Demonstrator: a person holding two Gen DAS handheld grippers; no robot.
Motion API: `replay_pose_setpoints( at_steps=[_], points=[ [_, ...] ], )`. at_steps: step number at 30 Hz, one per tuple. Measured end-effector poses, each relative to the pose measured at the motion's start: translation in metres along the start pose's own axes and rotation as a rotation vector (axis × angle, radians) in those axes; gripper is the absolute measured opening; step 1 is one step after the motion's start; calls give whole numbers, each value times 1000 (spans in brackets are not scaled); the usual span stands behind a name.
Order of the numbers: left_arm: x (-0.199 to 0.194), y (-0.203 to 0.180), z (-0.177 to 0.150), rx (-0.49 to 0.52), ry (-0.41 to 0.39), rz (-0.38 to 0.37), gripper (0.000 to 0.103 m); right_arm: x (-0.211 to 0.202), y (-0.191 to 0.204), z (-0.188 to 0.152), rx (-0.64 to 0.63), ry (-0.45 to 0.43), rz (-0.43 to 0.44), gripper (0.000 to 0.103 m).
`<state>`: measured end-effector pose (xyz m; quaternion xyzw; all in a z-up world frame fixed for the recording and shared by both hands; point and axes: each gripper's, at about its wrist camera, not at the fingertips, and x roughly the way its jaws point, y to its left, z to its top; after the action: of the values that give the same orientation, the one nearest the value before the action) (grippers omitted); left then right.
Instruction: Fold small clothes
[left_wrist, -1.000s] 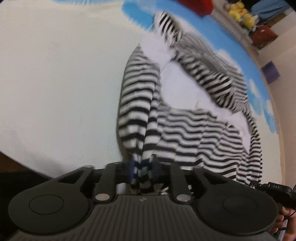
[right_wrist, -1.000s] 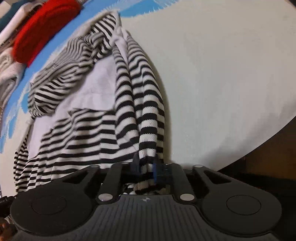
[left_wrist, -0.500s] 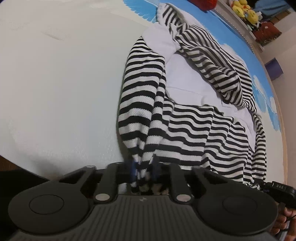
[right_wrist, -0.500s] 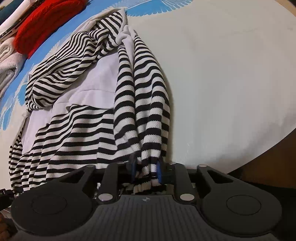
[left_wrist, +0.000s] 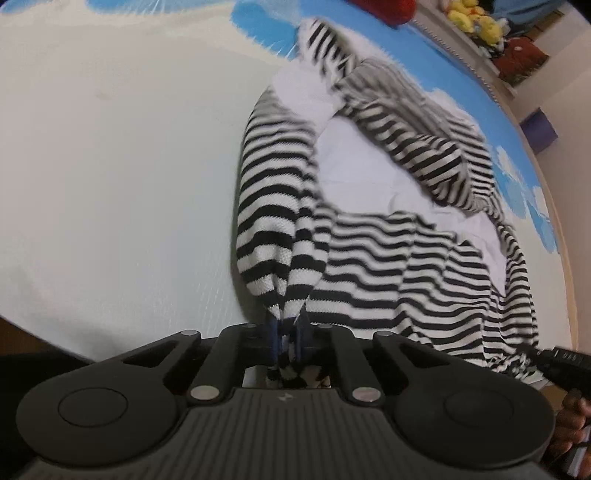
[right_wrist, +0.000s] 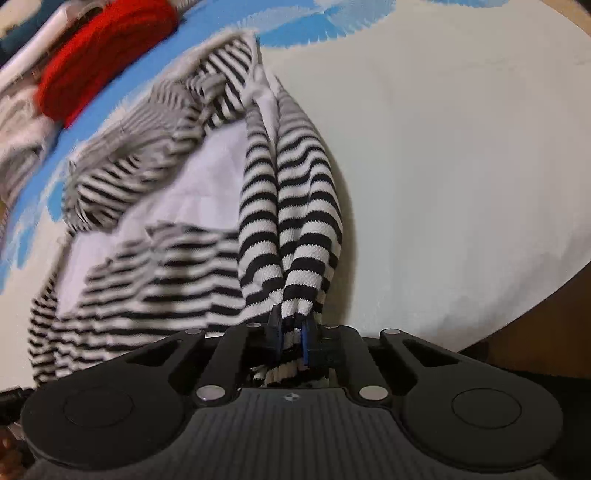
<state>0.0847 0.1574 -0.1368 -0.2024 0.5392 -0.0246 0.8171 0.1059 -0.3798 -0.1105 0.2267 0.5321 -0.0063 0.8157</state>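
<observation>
Left gripper (left_wrist: 287, 341): jaws closing, blue pads pinching bunched edge of striped garment (left_wrist: 369, 251); tilted steeply down toward bed. Right gripper (right_wrist: 290, 341): jaws closing too, clamping gathered stripe fabric between blue pads; same steep downward tilt. Garment: black-and-white striped knit, ribbed weave, plain white panel at centre; pulled into taut ropey folds at each grip, rest spread crumpled on white sheet (left_wrist: 110, 184). Sheet smooth, with blue printed patches. Red fabric (right_wrist: 107, 55) beyond garment, blurred. Dark fingers (left_wrist: 570, 417) at lower right edge of left view.
</observation>
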Motion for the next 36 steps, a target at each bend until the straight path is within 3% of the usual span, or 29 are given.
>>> replay_pose_setpoints(
  at_steps=[6, 12, 15, 18, 22, 25, 28, 30, 32, 33, 34, 36],
  points=[
    [-67, -30, 19, 143, -139, -63, 8, -63, 6, 19, -20, -148, 126, 7],
    [-154, -44, 15, 218, -176, -142, 8, -154, 2, 16, -42, -244, 272, 5],
    [-191, -38, 9, 199, -185, -219, 8, -207, 1, 1, -74, -307, 351, 4],
    [-190, -30, 17, 136, -158, -258, 8, -232, -2, -1, -87, -335, 396, 4],
    [-135, -21, 56, 57, -84, -219, 8, -194, 5, 30, -67, -302, 380, 4],
    [-83, -14, 104, -10, -36, -198, 8, -142, 12, 75, -2, -237, 381, 4],
    [-26, -2, 157, -113, 29, -231, 12, -85, 22, 129, 57, -197, 319, 4],
    [6, 10, 185, -199, 60, -229, 18, -48, 26, 164, 92, -183, 261, 5],
    [26, 24, 198, -289, 58, -271, 34, -19, 30, 181, 84, -177, 236, 9],
    [31, 31, 198, -327, 49, -291, 45, -8, 30, 185, 79, -183, 210, 10],
    [35, 40, 195, -363, 38, -298, 50, 1, 29, 184, 78, -195, 189, 12],
    [27, 45, 193, -379, 5, -234, 51, 17, 24, 174, 80, -180, 171, 15]
  ],
)
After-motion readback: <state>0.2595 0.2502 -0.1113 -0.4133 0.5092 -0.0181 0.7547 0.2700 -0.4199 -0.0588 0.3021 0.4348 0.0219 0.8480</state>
